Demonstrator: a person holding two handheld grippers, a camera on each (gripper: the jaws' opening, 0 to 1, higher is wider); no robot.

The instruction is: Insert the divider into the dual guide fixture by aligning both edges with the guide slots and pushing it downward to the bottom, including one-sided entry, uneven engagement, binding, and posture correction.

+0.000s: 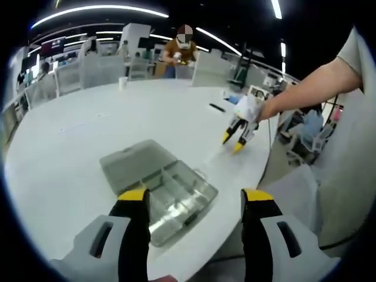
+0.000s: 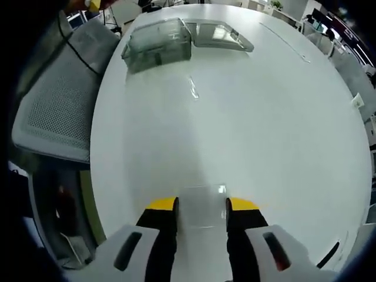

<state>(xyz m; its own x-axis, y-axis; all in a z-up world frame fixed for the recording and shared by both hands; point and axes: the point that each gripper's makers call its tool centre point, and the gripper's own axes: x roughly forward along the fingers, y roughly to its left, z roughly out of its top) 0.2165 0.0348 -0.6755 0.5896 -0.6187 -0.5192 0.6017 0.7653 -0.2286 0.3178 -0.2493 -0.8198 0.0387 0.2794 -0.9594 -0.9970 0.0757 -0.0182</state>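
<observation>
Right gripper view is showing my right tongs (image 2: pixel 201 212) closing on the clear divider (image 2: pixel 202 205) lying on the table (image 2: pixel 282 117), while my left tongs (image 1: pixel 197 202) are hanging wide over the open box (image 1: pixel 158 185) well ahead, so insertion isn't begun.

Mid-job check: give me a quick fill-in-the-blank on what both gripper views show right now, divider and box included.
1. The clear divider sits between the jaws of the ____ gripper.
2. The left gripper is open and holds ____.
3. The transparent compartment box lies on the white table with its lid ____.
4. Beside the table stands a grey mesh ____.

Missing words: right; nothing; open; chair
</observation>
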